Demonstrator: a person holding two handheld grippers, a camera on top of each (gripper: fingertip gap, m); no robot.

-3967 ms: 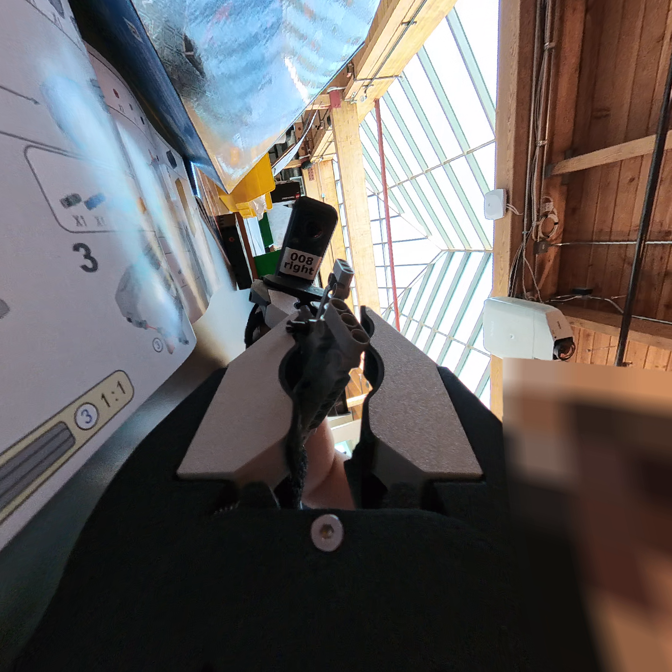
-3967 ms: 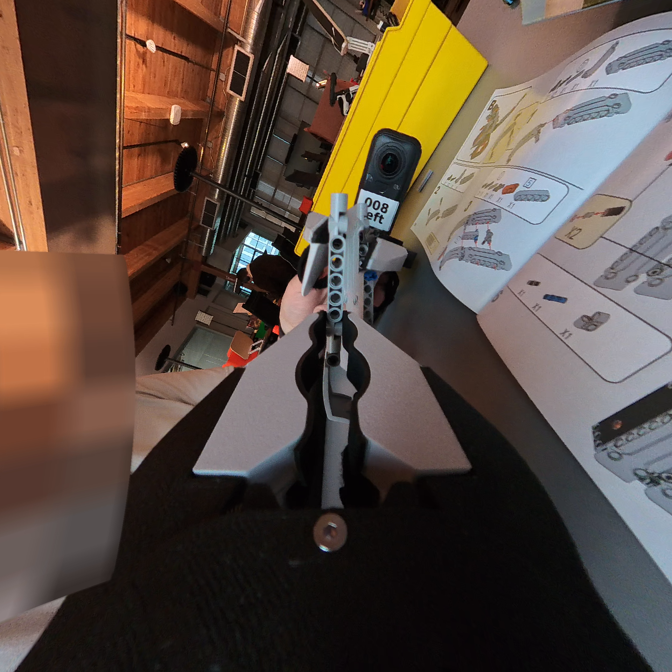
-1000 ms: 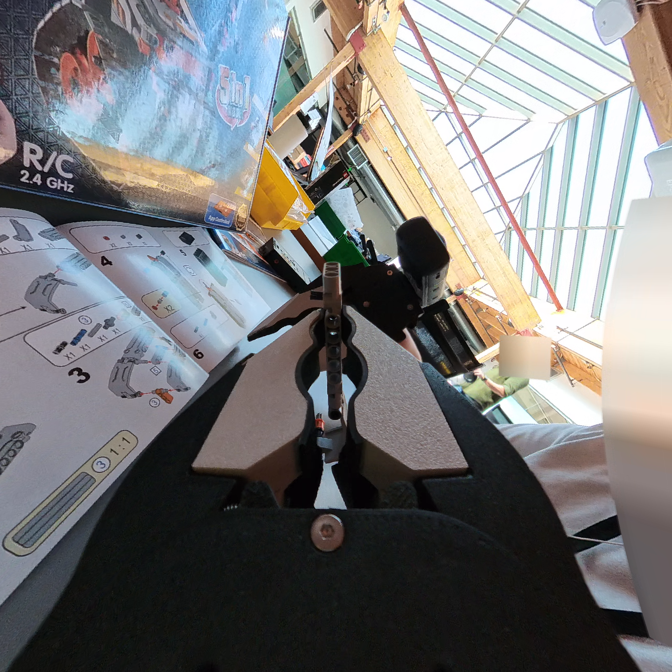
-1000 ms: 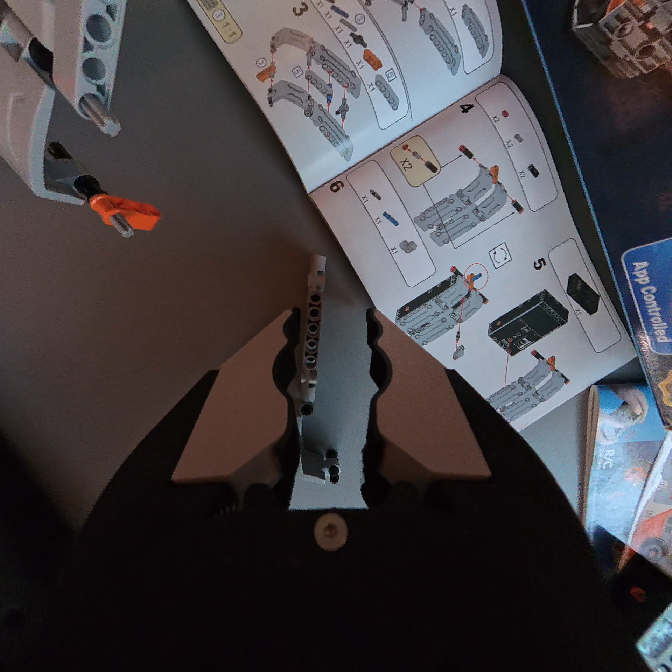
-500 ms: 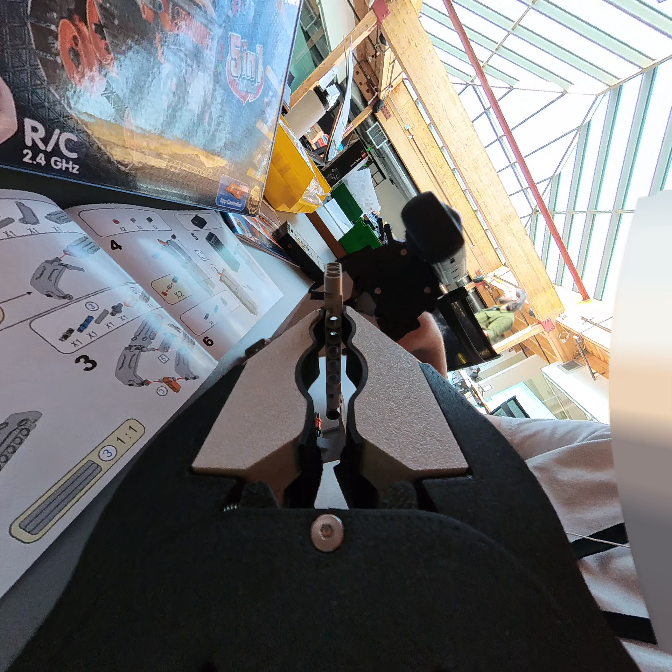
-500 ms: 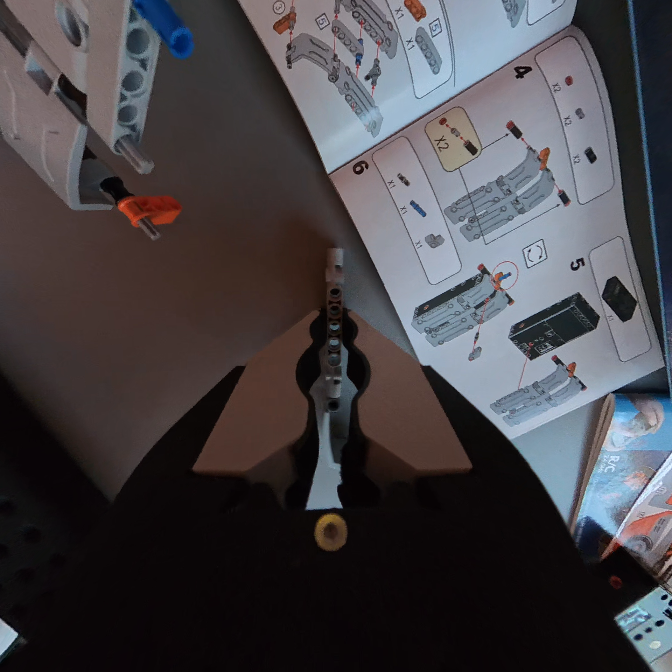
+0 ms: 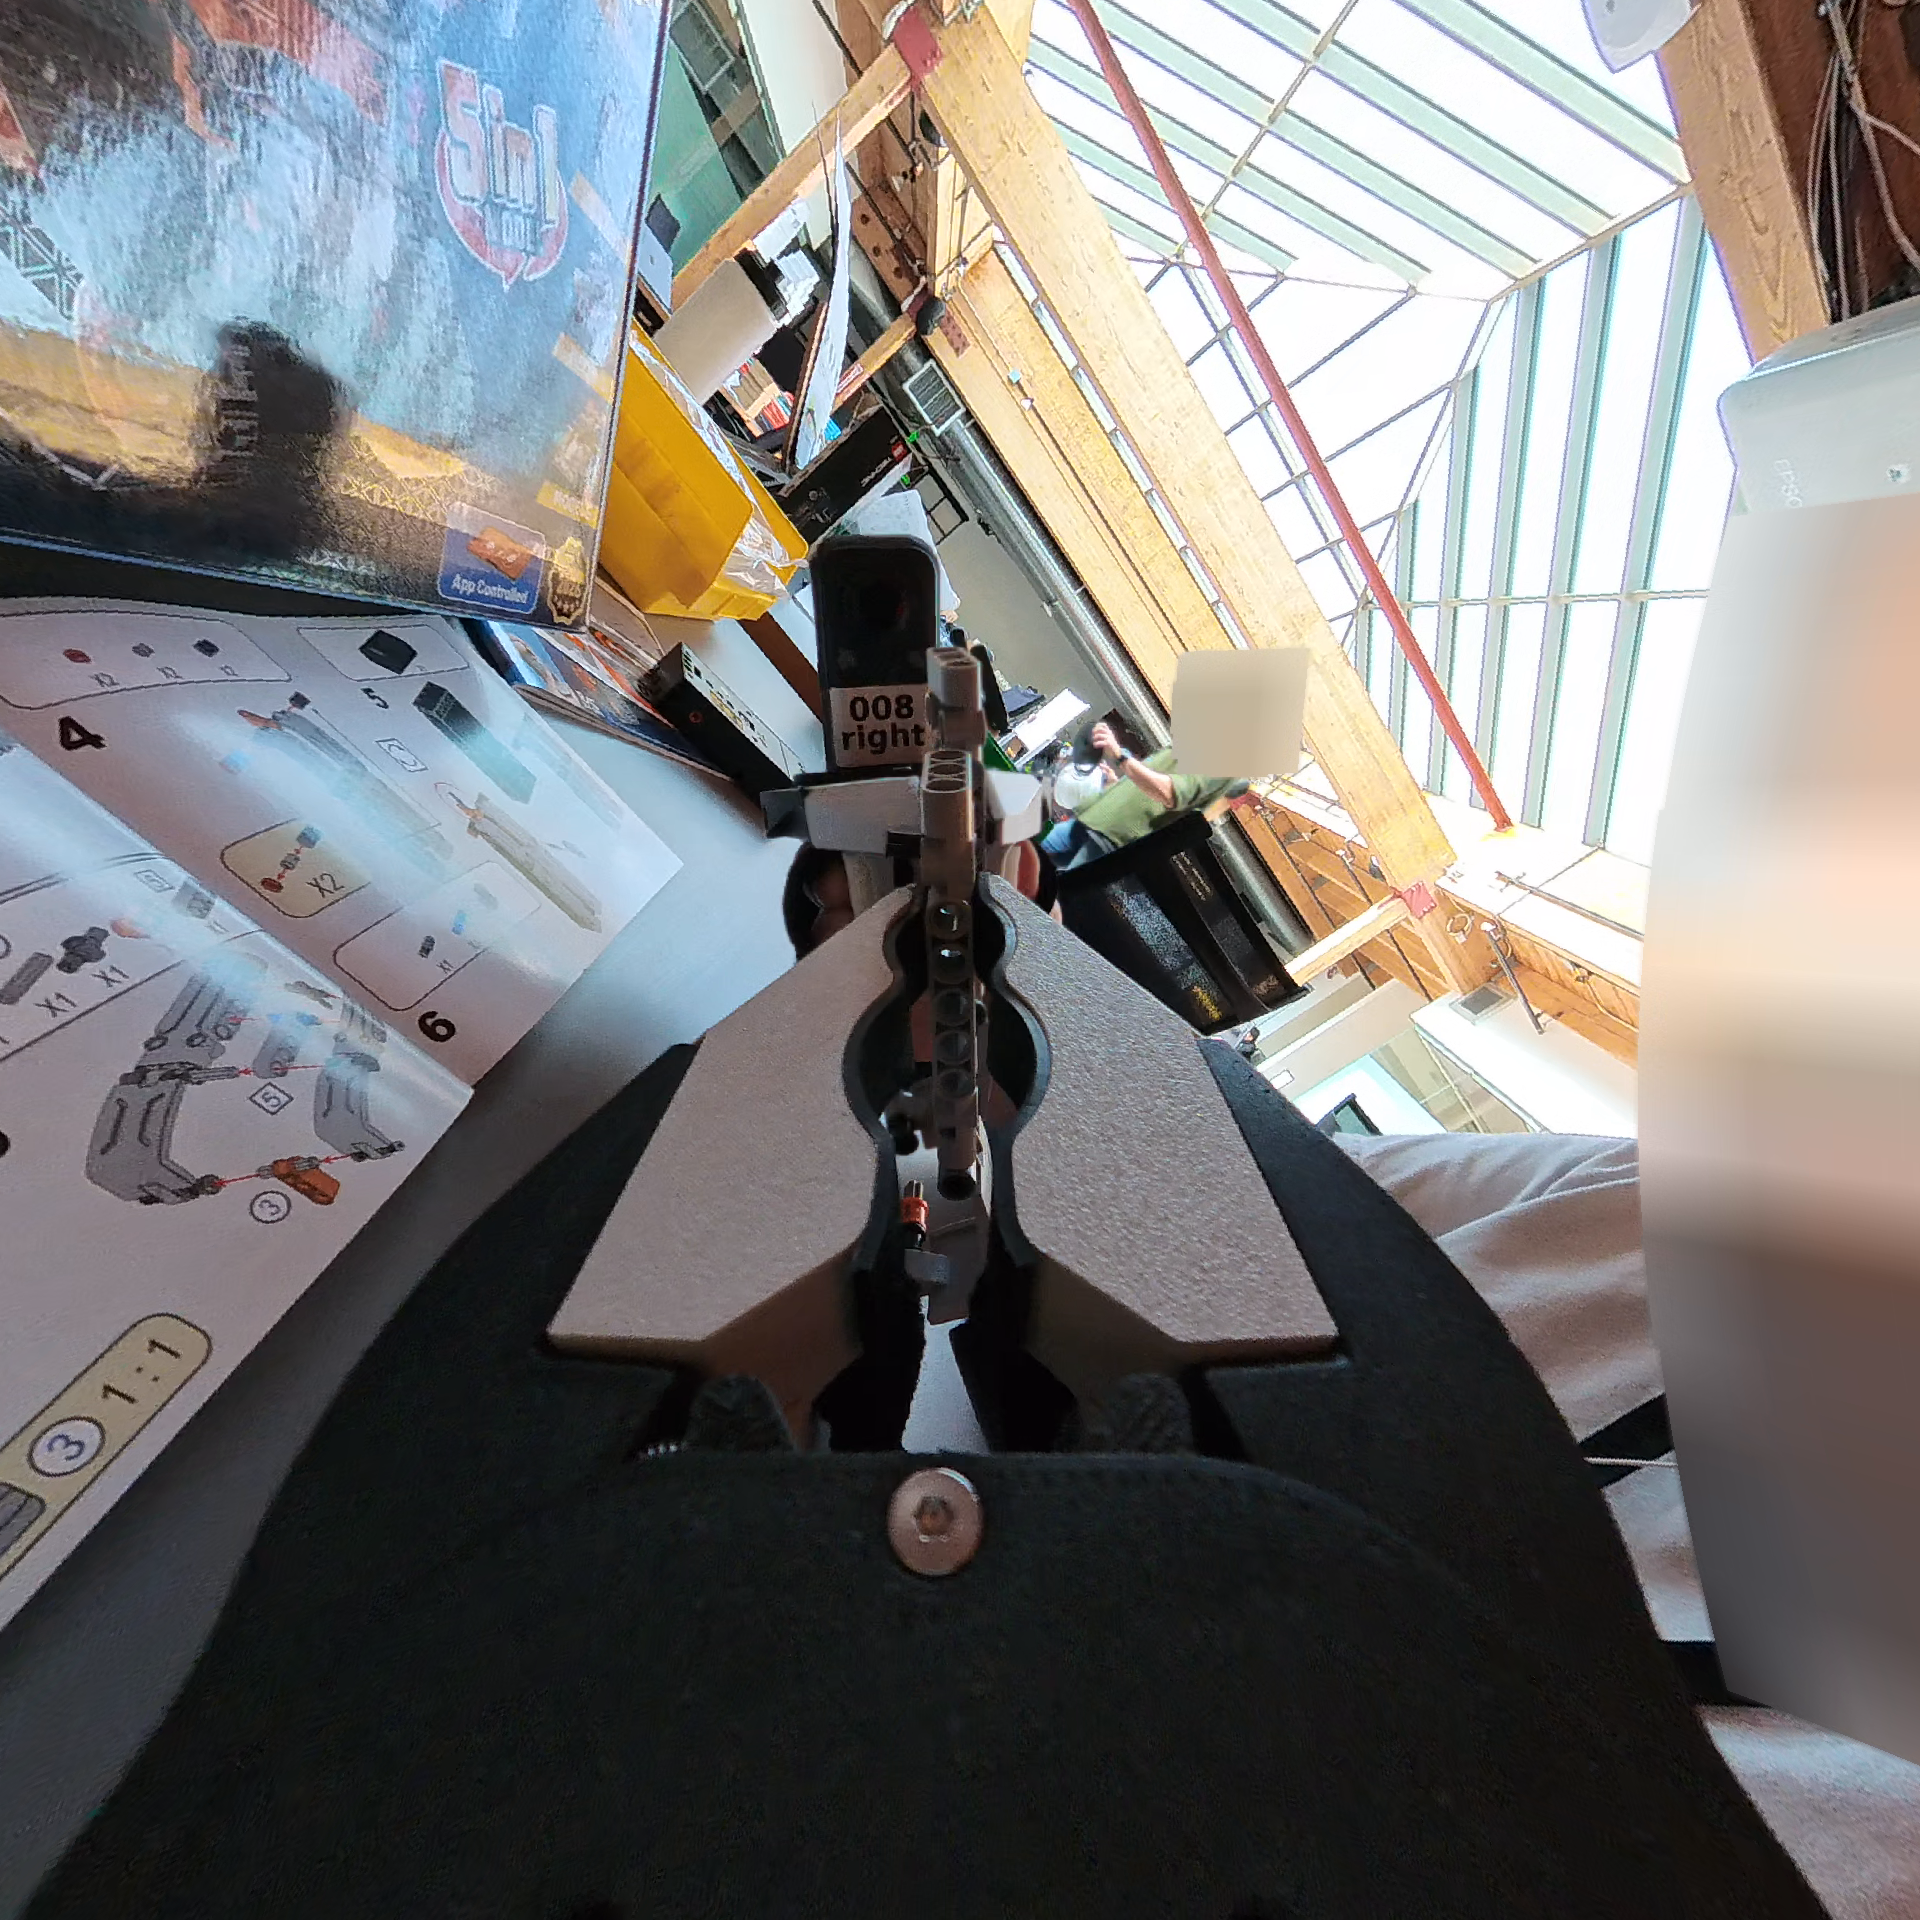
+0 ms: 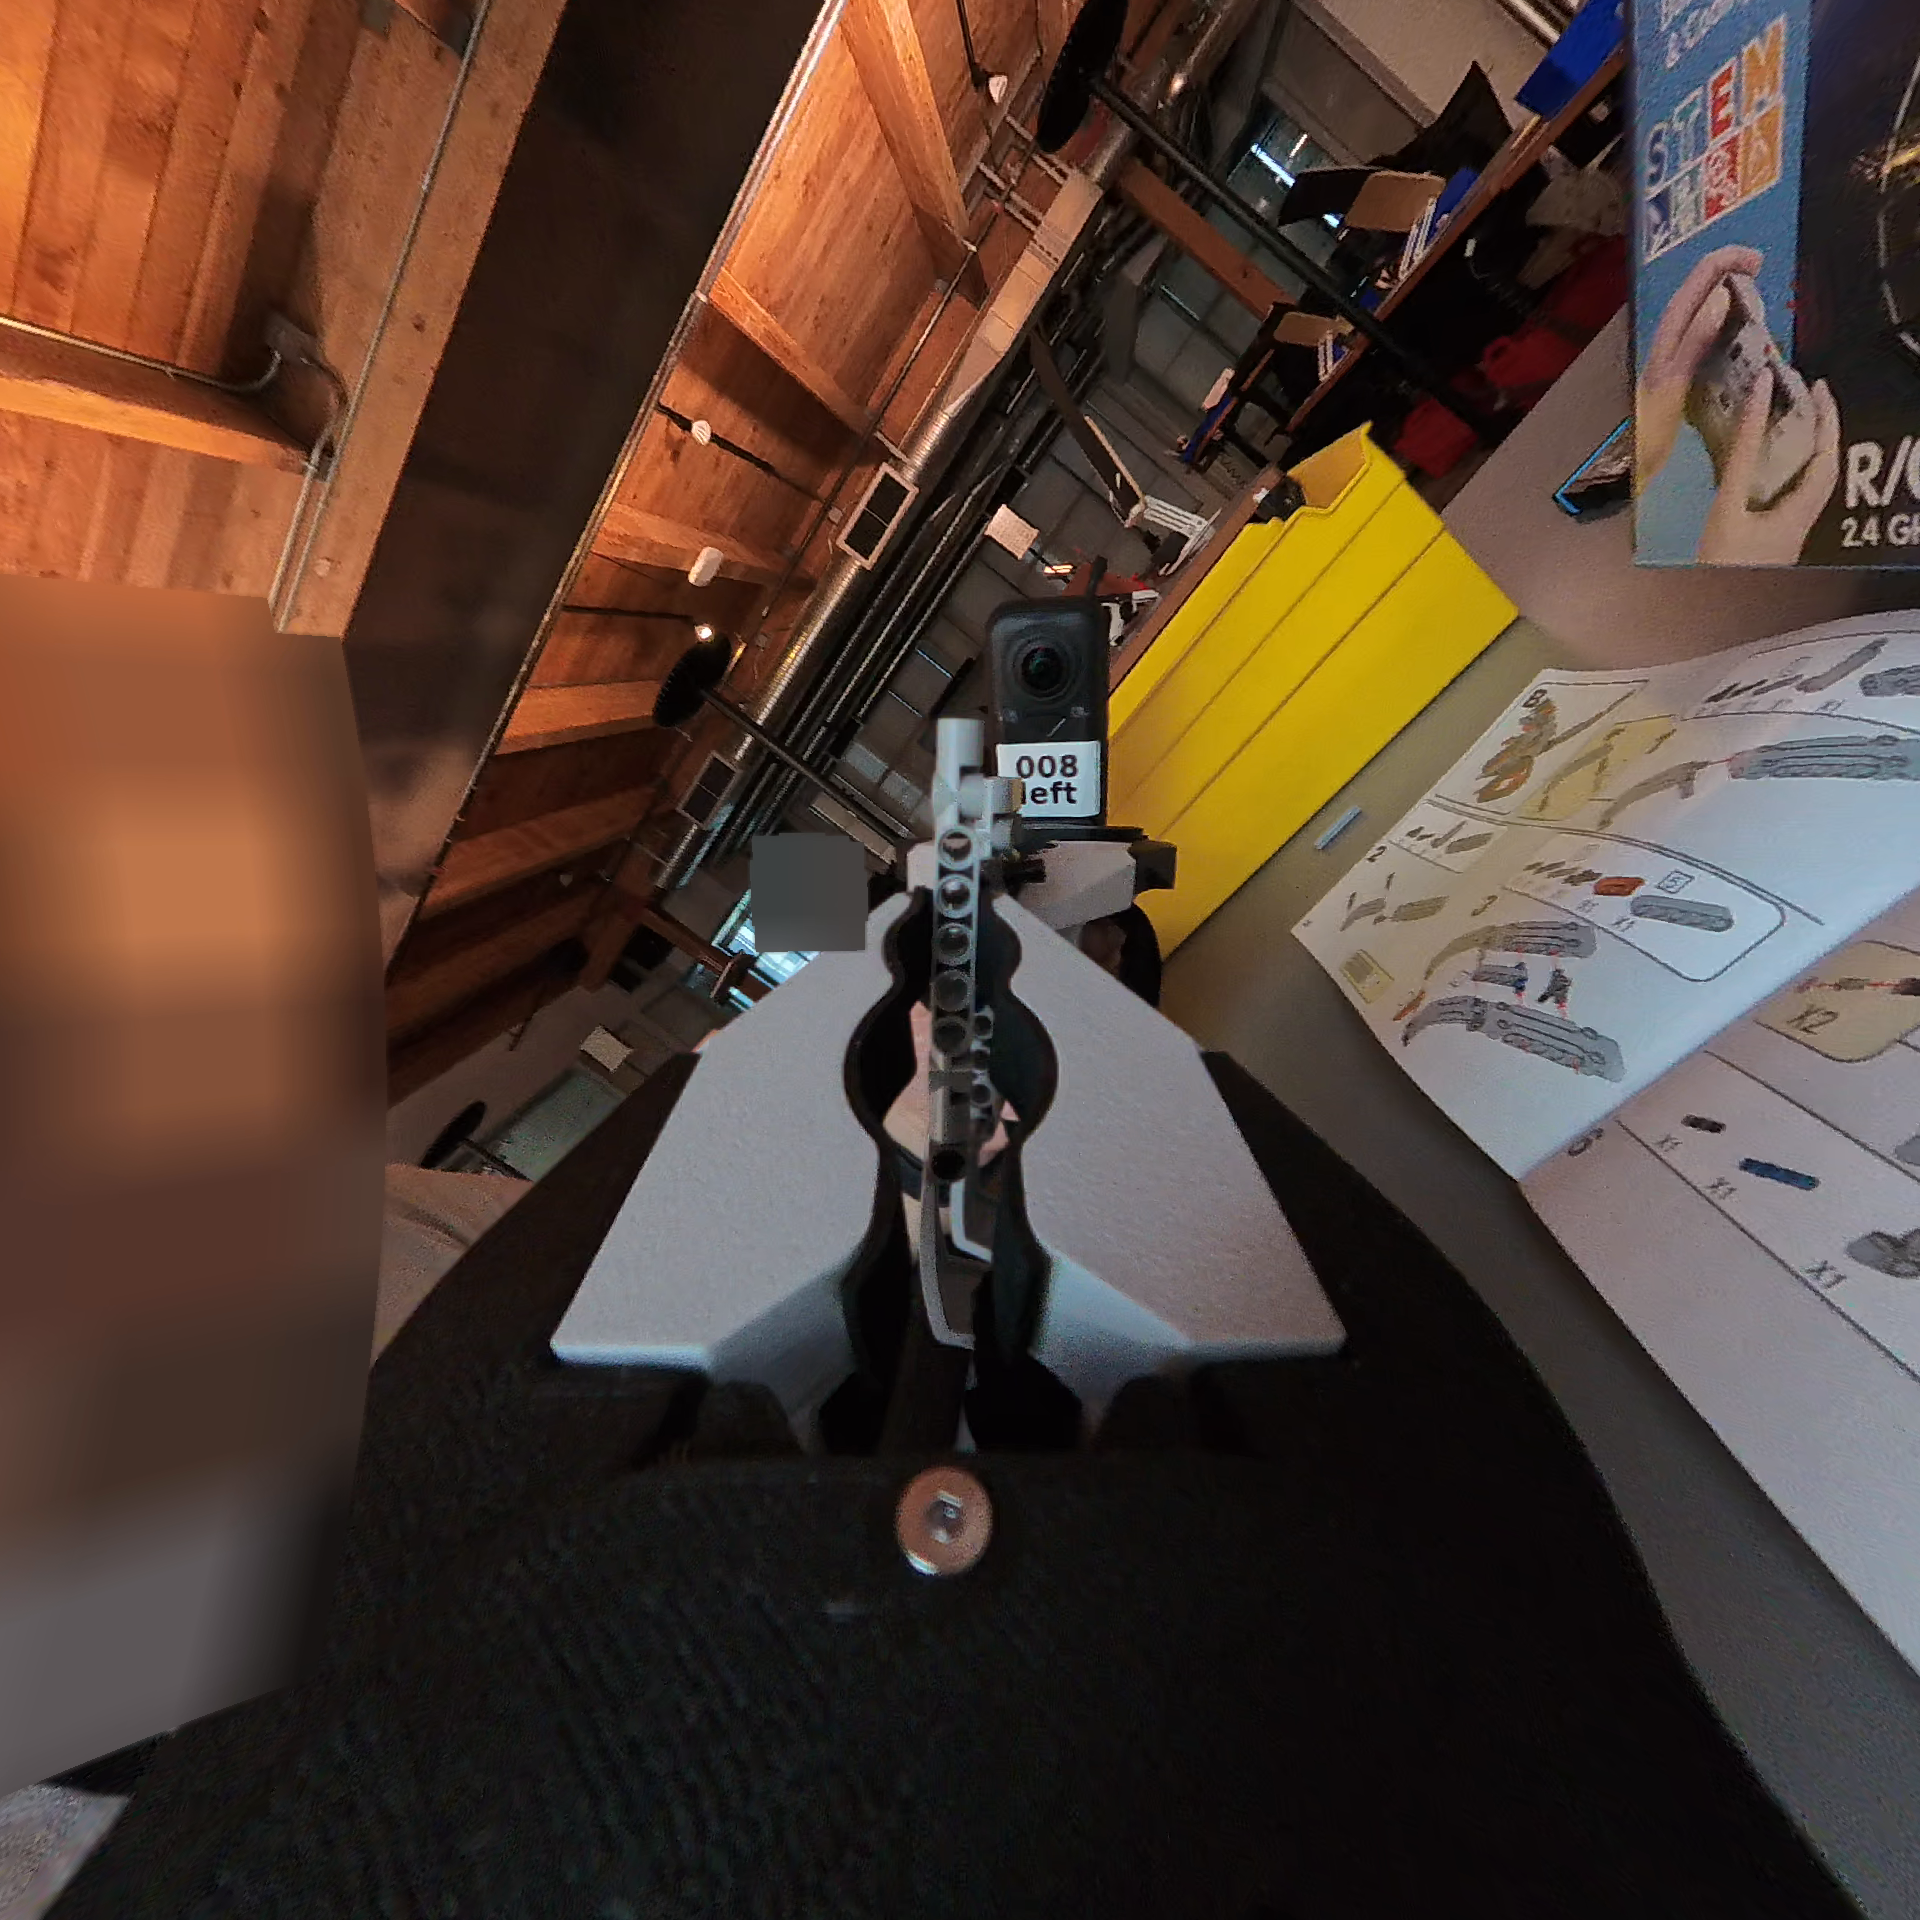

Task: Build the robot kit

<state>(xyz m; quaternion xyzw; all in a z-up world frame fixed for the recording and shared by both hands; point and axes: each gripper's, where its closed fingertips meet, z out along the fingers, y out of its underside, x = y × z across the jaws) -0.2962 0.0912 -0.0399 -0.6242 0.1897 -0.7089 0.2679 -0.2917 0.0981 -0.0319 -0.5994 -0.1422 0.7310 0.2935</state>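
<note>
My left gripper [image 7: 948,904] is shut on a grey holed beam assembly [image 7: 951,997] with a small orange part near its base. My right gripper [image 8: 951,914] is shut on a light grey holed beam [image 8: 954,935]. The two grippers face each other above the table, tips close together. In the left wrist view the right gripper [image 7: 904,810] with its black camera stands just beyond my beam. In the right wrist view the left gripper [image 8: 1070,873] with its camera stands just beyond my beam. Whether the two beams touch is not clear.
An open instruction booklet [image 7: 260,935] lies on the grey table [image 7: 665,956], also in the right wrist view [image 8: 1662,987]. A large toy box [image 7: 312,291] stands behind it. A yellow bin [image 8: 1320,675] sits farther back. A person in green [image 7: 1143,790] stands far off. Left and right tips are no more than a few centimetres apart.
My right gripper closed on the light grey beam lying on the table, lifted it and swung up level, now facing the left gripper. The left gripper stayed shut on its assembly.
</note>
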